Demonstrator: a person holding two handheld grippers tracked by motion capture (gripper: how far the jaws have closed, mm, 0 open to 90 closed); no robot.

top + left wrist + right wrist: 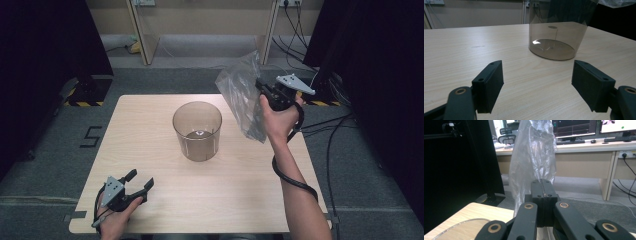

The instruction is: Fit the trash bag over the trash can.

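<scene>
Even overhead light, soft shadows, dark sides (glare inside the tub (pixel 535 42)), slightly soft focus.

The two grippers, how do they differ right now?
The left gripper has its jaws spread wide with nothing between them; the right gripper is shut on the clear plastic bag. The left rests low at the table's near edge; the right is raised beside the tinted container. Both are hand-held, black and two-jawed.
</scene>
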